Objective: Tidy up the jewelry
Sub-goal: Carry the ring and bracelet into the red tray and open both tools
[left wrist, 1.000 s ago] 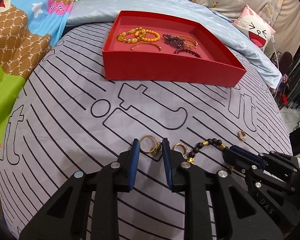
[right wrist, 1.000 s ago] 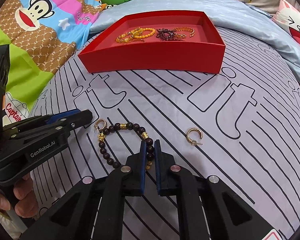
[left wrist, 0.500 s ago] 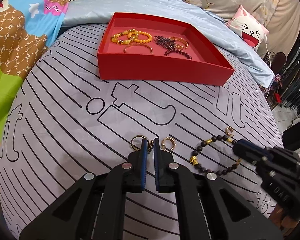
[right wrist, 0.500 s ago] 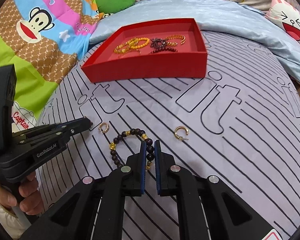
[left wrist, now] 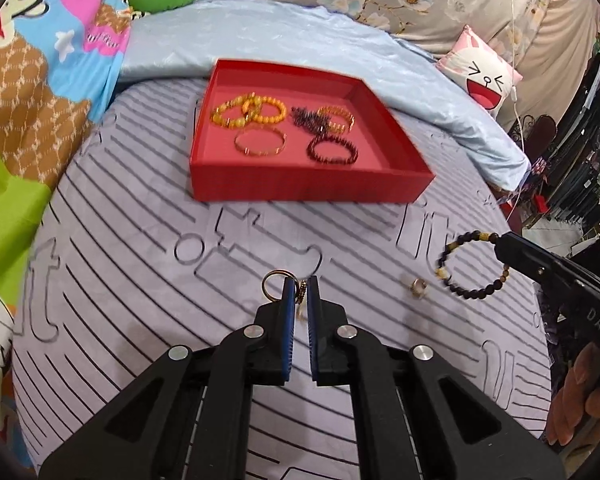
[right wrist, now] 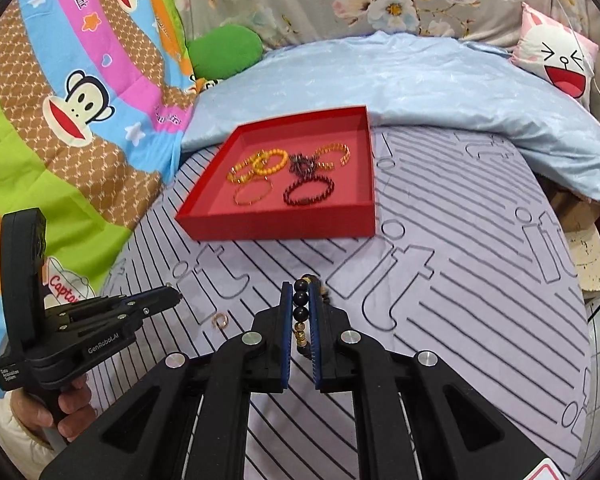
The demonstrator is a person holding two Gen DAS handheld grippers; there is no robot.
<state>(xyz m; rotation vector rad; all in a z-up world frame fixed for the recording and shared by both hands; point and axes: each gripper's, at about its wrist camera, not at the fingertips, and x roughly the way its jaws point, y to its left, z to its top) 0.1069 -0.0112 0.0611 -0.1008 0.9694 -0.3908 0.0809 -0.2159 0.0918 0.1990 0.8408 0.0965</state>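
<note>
My left gripper (left wrist: 299, 286) is shut on a gold ring (left wrist: 274, 285) and holds it a little above the striped bedsheet (left wrist: 140, 280). My right gripper (right wrist: 300, 292) is shut on a dark bead bracelet (right wrist: 300, 305) with gold beads, which hangs clear of the sheet. The left wrist view shows the same bracelet (left wrist: 472, 270) dangling from the right gripper (left wrist: 500, 240). A gold earring (left wrist: 418, 288) lies on the sheet between the two grippers. Another small gold earring (right wrist: 220, 320) lies near the left gripper (right wrist: 172, 296). Ahead stands a red tray (left wrist: 300, 192) holding several bracelets.
A pale blue quilt (right wrist: 420, 80) is bunched behind the tray. A bright cartoon blanket (right wrist: 80, 100) covers the left side, with a green cushion (right wrist: 224, 50) and a pink-white cartoon pillow (right wrist: 556, 56) at the back. The bed's edge drops off on the right.
The left gripper shut on the gold ring and rose with it. The right gripper lifted the dark bead bracelet off the sheet. Both views now look from higher up.
</note>
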